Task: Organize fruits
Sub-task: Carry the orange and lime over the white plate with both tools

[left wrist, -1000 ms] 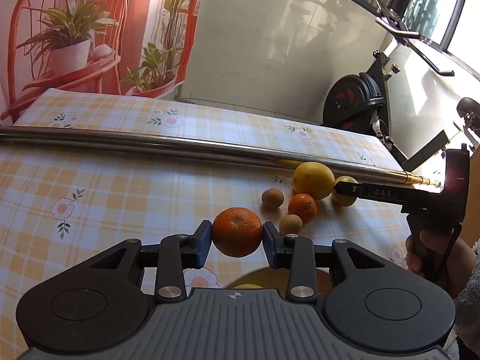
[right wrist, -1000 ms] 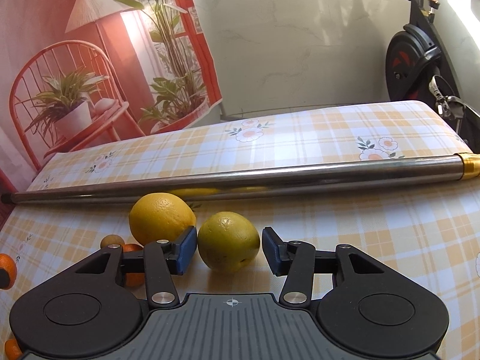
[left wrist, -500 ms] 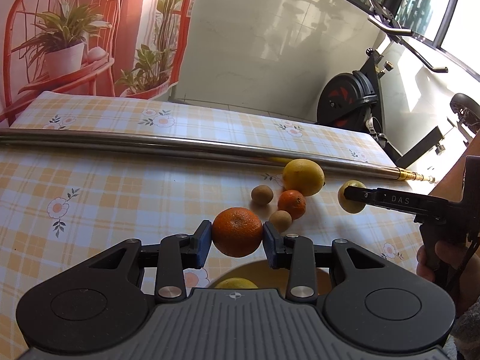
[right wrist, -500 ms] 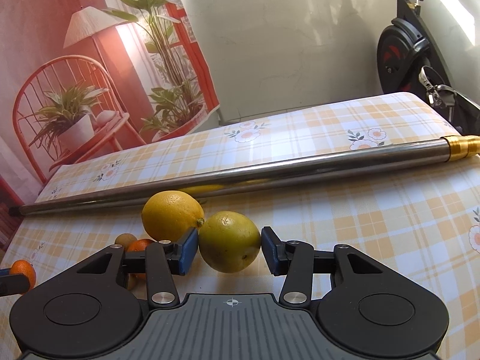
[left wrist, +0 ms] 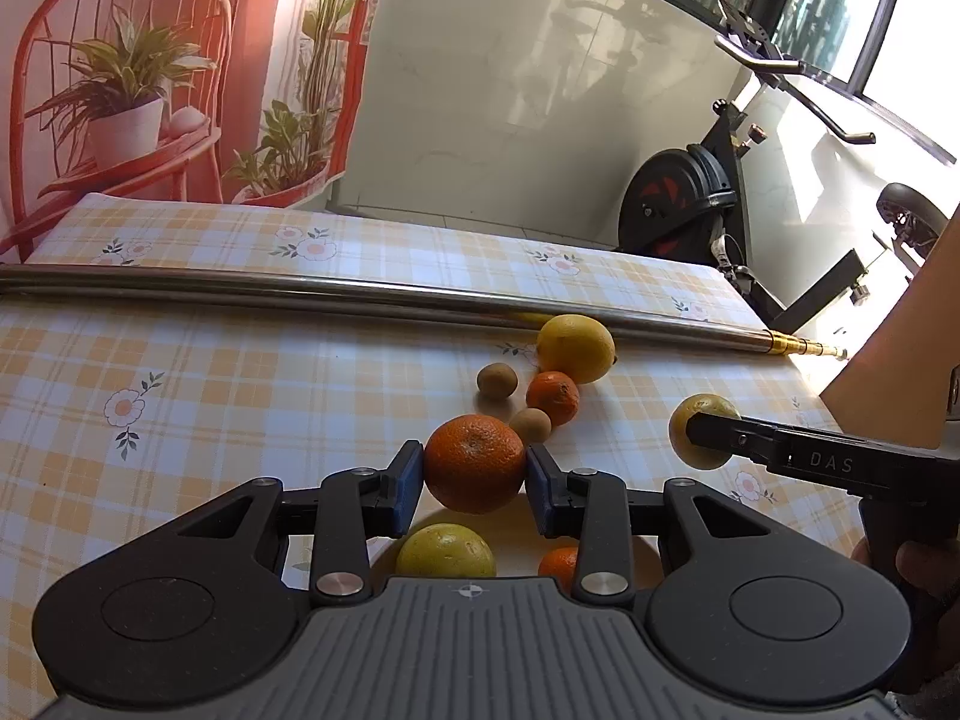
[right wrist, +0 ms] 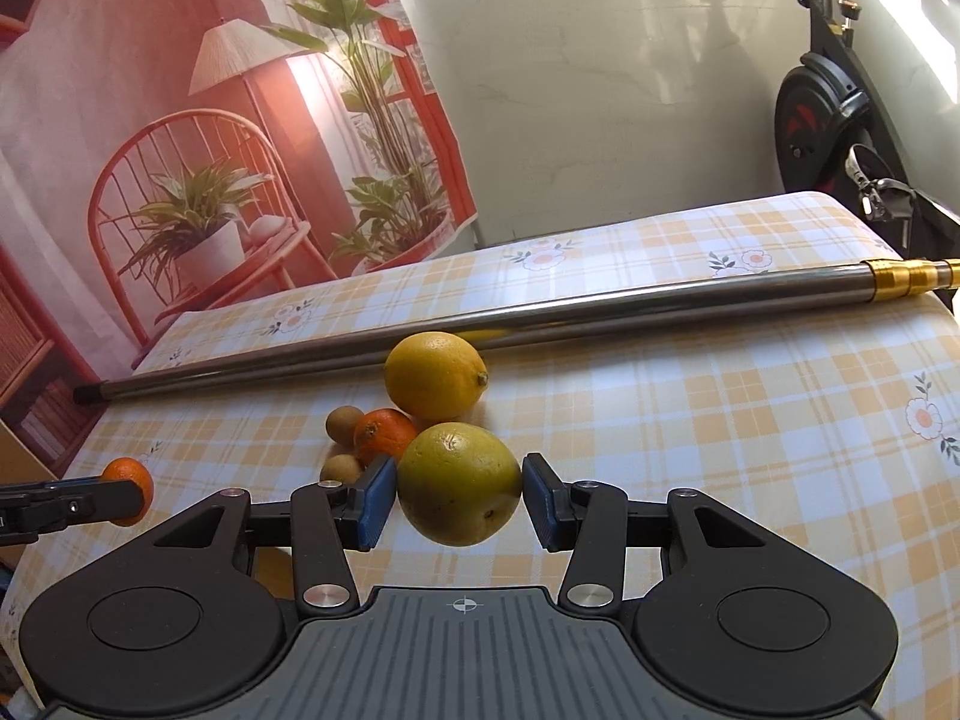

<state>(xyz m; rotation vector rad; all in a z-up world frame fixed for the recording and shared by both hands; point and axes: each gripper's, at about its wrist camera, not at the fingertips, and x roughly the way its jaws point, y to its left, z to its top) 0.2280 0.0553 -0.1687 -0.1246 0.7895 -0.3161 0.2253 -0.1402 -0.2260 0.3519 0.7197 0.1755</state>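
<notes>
Orange fruit point(left wrist: 474, 462) sits clamped in my left gripper point(left wrist: 474, 483), yellow-green citrus point(right wrist: 459, 483) in my right gripper point(right wrist: 459, 501), both above the bench point(left wrist: 240, 372); I'd lower gently onto what's possibly a plate point(left wrist: 516, 531).

Lemon point(left wrist: 575, 347) just before the pole point(left wrist: 300, 294)

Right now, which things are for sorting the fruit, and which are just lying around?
For the job: orange in the left tool, greenish lemon in the right tool, yellow lemon, small orange, two kiwis.
Just lying about: metal pole, exercise bike.
</notes>
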